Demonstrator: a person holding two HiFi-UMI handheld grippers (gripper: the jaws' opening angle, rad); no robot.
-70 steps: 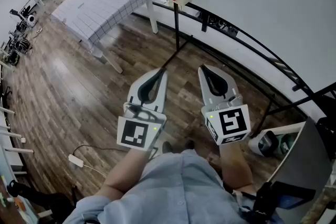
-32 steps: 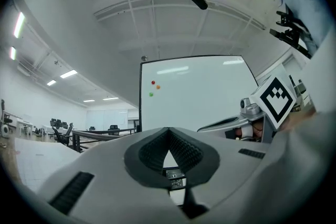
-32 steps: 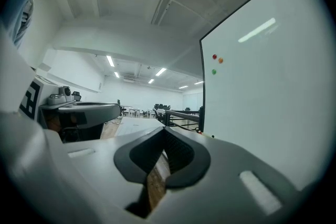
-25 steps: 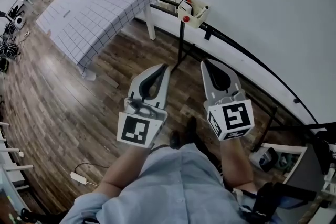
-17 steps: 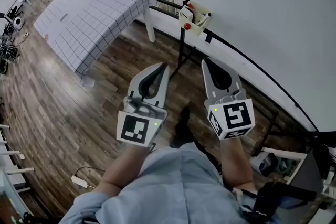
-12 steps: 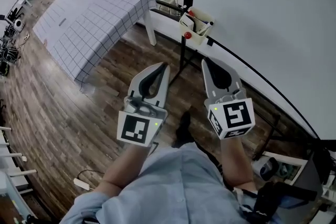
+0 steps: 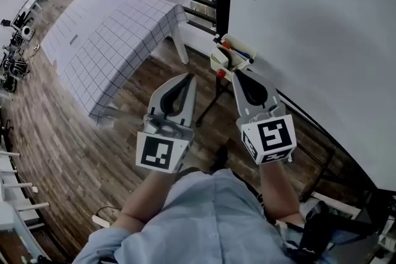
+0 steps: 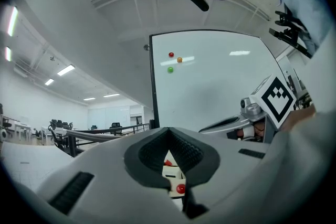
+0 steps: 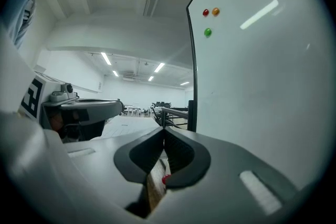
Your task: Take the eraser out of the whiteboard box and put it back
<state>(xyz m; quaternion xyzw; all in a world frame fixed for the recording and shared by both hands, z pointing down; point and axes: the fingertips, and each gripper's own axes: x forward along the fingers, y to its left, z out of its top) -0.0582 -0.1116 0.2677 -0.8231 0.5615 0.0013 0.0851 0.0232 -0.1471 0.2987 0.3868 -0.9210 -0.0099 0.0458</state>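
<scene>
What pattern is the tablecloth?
White with a thin dark grid; the tablecloth shows best in the head view.

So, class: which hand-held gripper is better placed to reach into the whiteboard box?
Probably the right. The right hand-held gripper ends just short of the whiteboard box; the left hand-held gripper points beside it, further off. Both are shut and empty.

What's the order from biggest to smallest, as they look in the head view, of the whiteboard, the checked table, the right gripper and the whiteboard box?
1. whiteboard, partly cut off by the frame
2. checked table
3. right gripper, though it is nearest the camera, which enlarges it
4. whiteboard box
</scene>
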